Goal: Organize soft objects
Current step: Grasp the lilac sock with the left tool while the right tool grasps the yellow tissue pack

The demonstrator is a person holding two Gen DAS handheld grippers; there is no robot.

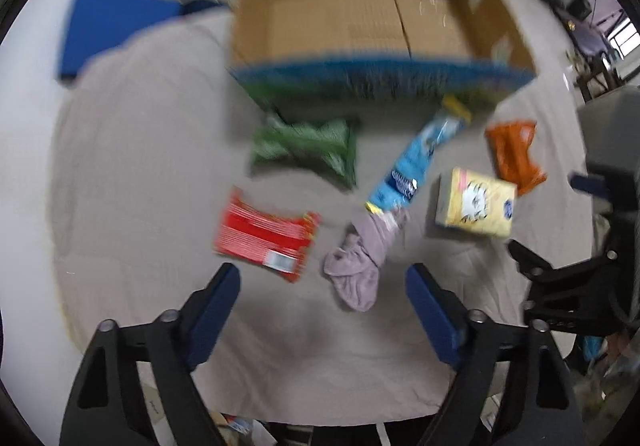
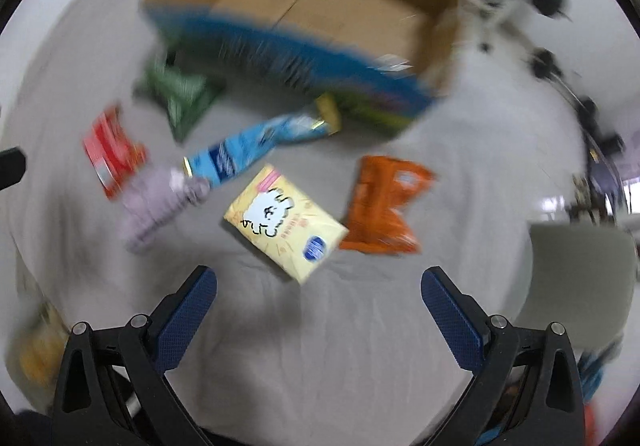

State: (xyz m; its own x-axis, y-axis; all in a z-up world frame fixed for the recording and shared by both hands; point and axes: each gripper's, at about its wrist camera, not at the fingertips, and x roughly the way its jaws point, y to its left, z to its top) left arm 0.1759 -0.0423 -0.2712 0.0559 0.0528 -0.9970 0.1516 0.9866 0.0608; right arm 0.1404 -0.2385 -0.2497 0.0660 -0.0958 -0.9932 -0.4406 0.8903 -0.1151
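Note:
Several soft items lie on a beige cloth in front of an open cardboard box. They are a green bag, a red packet, a blue packet, a pinkish-purple cloth, a yellow tissue pack and an orange bag. My left gripper is open and empty, just short of the purple cloth. My right gripper is open and empty, just short of the yellow pack. Both views are motion-blurred.
The box has a blue and green printed front wall and looks empty inside. A blue pad lies at the far left beyond the cloth. The right gripper's black body shows at the left view's right edge. Room clutter stands at the far right.

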